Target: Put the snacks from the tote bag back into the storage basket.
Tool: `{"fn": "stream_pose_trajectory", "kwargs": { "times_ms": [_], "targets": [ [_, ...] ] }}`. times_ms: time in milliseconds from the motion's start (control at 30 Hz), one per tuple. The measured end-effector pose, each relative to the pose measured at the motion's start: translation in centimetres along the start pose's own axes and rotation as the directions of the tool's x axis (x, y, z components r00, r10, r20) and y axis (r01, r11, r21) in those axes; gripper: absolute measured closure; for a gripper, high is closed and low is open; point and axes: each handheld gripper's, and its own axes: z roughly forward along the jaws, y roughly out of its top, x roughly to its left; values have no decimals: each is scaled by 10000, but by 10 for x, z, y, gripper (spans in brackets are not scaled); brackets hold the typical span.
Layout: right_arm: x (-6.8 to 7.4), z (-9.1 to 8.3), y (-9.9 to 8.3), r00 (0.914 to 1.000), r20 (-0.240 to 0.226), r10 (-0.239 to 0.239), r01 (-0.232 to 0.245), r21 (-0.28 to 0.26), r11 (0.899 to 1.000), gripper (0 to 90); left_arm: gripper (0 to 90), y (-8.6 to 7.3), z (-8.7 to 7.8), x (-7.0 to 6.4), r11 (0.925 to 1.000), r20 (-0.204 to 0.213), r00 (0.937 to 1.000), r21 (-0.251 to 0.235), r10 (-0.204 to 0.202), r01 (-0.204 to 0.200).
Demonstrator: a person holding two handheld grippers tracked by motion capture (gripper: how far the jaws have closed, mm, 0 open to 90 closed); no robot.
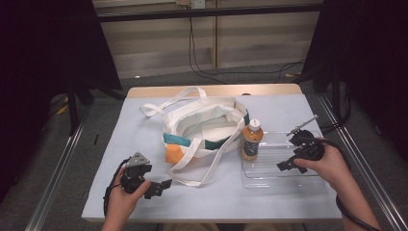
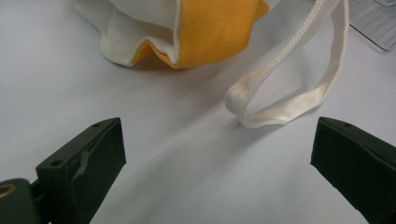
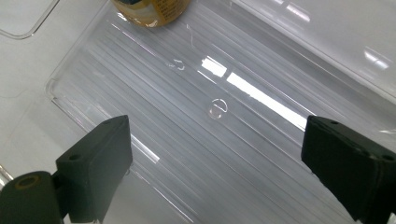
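1. Work in hand reads as packing the small orange-labelled drink bottle with a white cap (image 1: pixel 251 139) into the cream canvas tote bag with teal and orange panels (image 1: pixel 204 127). Judged from the layout, barely started.
2. Bottle stands upright in the left end of the clear ribbed plastic tray (image 1: pixel 284 166), right of the bag and just beside it. Not lifted, not held.
3. Right gripper (image 1: pixel 288 165) hovers over the tray, jaws spread wide, nothing between them. In the right gripper view the bottle's base (image 3: pixel 152 11) sits at the top edge, well ahead of the jaws, so the reach is not finished.
4. Left gripper (image 1: pixel 161 186) rests low over the pale grey table cover (image 1: pixel 115 144), near the bag's front corner, jaws also wide apart and empty.
5. In the left gripper view the bag's loose cream webbing handle loop (image 2: pixel 285 109) lies flat on the table ahead of the jaws, untouched; orange bag corner (image 2: pixel 210 35) behind it.
6. Bag mouth lies open, nothing seen inside.
7. Left to do, by judgement: grip bottle, lift from tray, steady or open bag, drop the bottle in.
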Motion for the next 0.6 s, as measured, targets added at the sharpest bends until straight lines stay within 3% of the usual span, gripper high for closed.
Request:
{"fn": "stream_pose_trajectory", "kwargs": {
  "times_ms": [267,400,600],
  "targets": [
    [-1,-7,-5,10000,41,-44,45,-267,9996,87,28,0,-1,1,10000,18,10000,24,41,-41],
    [-2,-6,-10,9999,106,94,-93,-97,9999,88,28,-1,-1,0,10000,-38,10000,-26,-4,4],
    [-5,-2,-13,9999,69,87,-85,-302,9995,84,28,0,-1,1,10000,-64,10000,23,15,-15]
  ]
}}
